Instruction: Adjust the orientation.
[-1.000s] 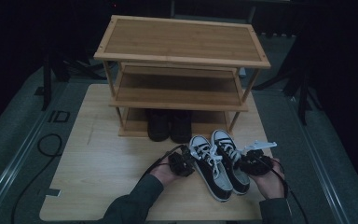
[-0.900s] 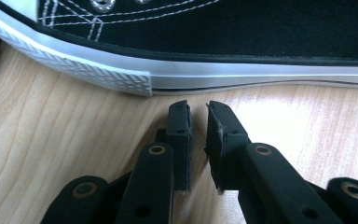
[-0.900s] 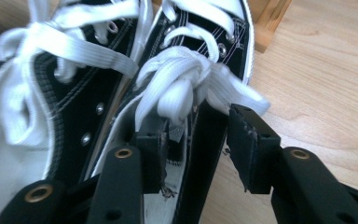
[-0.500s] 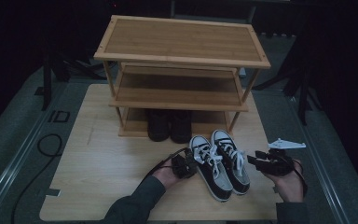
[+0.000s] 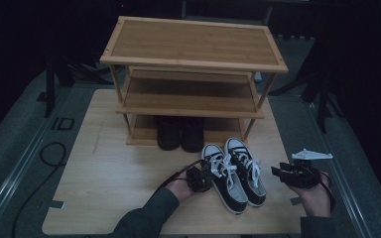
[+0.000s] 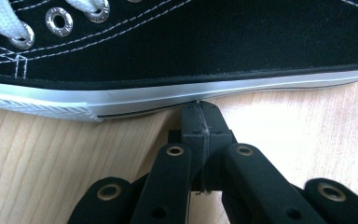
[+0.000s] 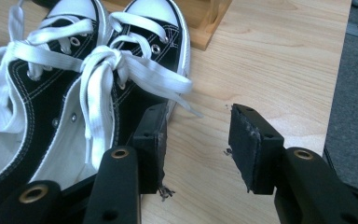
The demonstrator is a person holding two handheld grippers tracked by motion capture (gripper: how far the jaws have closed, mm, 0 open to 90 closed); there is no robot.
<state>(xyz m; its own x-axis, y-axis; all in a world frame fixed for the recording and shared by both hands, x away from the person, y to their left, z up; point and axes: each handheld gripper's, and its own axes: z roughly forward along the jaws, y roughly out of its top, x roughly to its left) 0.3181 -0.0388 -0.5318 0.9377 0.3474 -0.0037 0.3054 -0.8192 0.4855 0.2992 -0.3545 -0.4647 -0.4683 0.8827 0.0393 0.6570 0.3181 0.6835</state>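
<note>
From the high view, a pair of black canvas sneakers (image 5: 234,171) with white laces and toe caps sits on the wooden tabletop (image 5: 109,168) in front of a bamboo shoe rack (image 5: 193,74), toes toward the rack; a pair of dark boots (image 5: 181,133) stands under the rack's lowest shelf; the person's left forearm comes in from the bottom edge, sleeve dark, and the left hand (image 5: 181,187) holds the left tongs (image 5: 206,173) low against the outer side of the left sneaker; the right hand (image 5: 315,196) rests palm up near the tabletop's right edge and carries the right tongs (image 5: 278,172), which point leftward at the right sneaker and stand just apart from it, the grey three-cornered plate on top.

In the left gripper view, the left tongs (image 6: 200,112) are pressed together with nothing between them; their tips touch the white rubber sole edge of the left sneaker (image 6: 191,51), low on the tabletop (image 6: 51,158).

In the right gripper view, the right tongs (image 7: 196,140) stand wide apart over bare tabletop (image 7: 270,56); one jaw lies just beside the side of the right sneaker (image 7: 140,60), the other is clear of it; white laces (image 7: 135,70) trail loose across both sneakers, and a corner of the shoe rack (image 7: 209,23) shows beyond the toes.
</note>
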